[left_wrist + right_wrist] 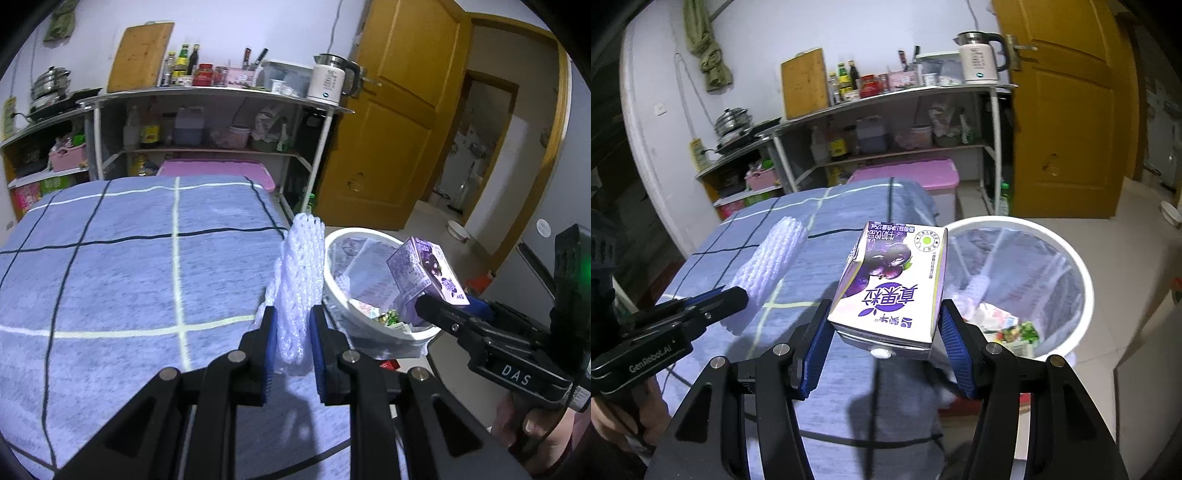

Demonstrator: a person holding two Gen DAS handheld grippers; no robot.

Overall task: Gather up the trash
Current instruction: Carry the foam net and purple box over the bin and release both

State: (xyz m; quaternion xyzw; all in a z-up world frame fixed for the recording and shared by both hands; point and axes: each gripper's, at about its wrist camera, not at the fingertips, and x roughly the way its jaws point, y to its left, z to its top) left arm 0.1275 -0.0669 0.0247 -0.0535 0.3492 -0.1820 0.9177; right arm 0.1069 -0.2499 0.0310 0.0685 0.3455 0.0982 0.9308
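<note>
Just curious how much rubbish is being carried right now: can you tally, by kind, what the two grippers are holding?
White foam fruit net, in the left gripper: 1
Purple drink carton, in the right gripper: 1
Total: 2, both not yet in the white bin.

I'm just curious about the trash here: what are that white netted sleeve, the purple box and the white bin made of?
White sleeve: looks like soft foam mesh, matte, with an open lattice, pinched by the left tool.
Purple box: seemingly coated paperboard, slightly glossy, with printed faces and folded edges, in the right tool.
Bin: probably smooth plastic, lined with a thin translucent bag.
</note>
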